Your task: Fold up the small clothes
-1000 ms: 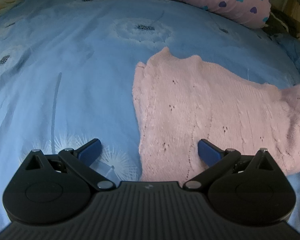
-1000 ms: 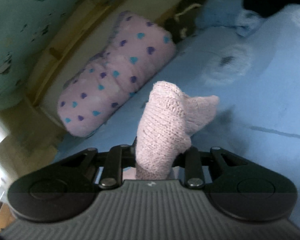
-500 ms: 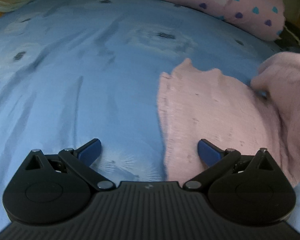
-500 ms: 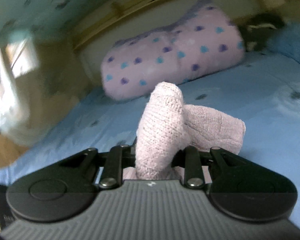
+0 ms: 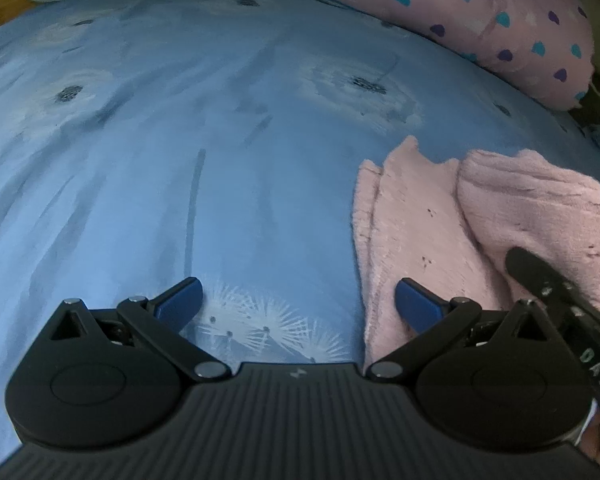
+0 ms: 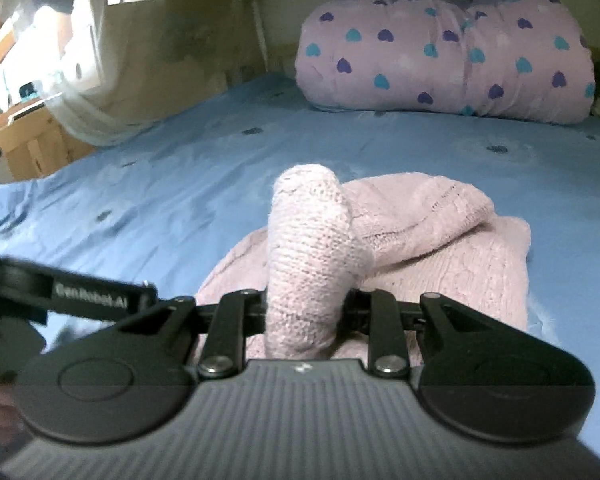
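From the left wrist, the left tongs (image 5: 296, 300) hang spread and empty over the blue bed sheet (image 5: 180, 160), one tip on the edge of the pink knitted garment (image 5: 416, 232); nothing pins it, so it may drag. From the right wrist, the right tongs (image 6: 306, 306) pinch a thick bunch of that knit (image 6: 312, 248); letting go carelessly could leave the doubled-over flap lumpy and crooked.

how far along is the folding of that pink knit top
Partly done. One side of the pink knit top already lies doubled over on the blue bedsheet. In hand: the right gripper is shut on a bunched end of the top, carrying it across. The left gripper is open, holding nothing. Left: lay that end down and flatten the fold.
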Action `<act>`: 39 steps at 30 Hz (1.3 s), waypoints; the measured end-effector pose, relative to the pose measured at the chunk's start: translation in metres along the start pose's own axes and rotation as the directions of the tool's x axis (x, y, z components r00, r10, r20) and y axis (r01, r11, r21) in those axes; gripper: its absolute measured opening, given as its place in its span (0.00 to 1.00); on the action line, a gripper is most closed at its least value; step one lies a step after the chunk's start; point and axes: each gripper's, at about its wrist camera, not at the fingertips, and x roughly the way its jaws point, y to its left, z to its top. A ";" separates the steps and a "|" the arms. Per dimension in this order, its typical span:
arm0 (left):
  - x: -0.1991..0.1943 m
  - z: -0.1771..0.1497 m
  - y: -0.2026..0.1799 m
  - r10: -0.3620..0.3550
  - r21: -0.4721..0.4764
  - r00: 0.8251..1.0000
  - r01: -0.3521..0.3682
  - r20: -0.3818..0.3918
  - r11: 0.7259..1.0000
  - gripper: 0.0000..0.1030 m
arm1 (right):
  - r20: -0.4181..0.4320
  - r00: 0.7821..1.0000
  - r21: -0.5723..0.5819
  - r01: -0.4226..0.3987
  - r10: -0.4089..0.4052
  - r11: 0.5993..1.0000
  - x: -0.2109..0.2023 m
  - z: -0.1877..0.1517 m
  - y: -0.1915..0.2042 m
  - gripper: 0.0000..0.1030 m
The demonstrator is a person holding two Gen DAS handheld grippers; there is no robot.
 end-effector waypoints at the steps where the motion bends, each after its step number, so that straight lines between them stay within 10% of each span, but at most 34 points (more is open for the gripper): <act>1: 0.000 0.000 0.001 0.008 -0.009 1.000 -0.008 0.002 1.000 1.00 | 0.006 1.000 0.002 0.000 0.000 1.000 -0.001 0.001 0.001 0.27; 10: 0.000 0.003 0.019 0.046 -0.080 0.999 -0.046 0.004 0.996 1.00 | 0.018 0.995 -0.150 -0.096 0.100 0.984 -0.006 0.000 0.030 0.25; 17: -0.002 0.003 0.022 0.048 -0.092 0.999 -0.046 0.019 0.995 1.00 | -0.039 0.974 -0.019 -0.225 0.224 0.974 -0.015 -0.011 0.013 0.51; 24: -0.013 0.001 0.004 0.039 -0.021 0.994 -0.037 0.098 0.999 1.00 | -0.035 0.946 0.042 -0.321 0.322 0.946 -0.053 -0.006 -0.008 0.52; 31: -0.030 0.001 -0.025 -0.087 0.050 0.979 0.079 0.184 0.996 1.00 | -0.009 0.976 0.088 -0.215 0.217 0.973 -0.077 -0.006 -0.059 0.52; 39: -0.012 0.001 -0.056 -0.171 0.067 0.979 0.164 0.115 0.984 0.99 | 0.023 0.996 0.177 -0.094 0.091 0.980 -0.072 -0.021 -0.106 0.56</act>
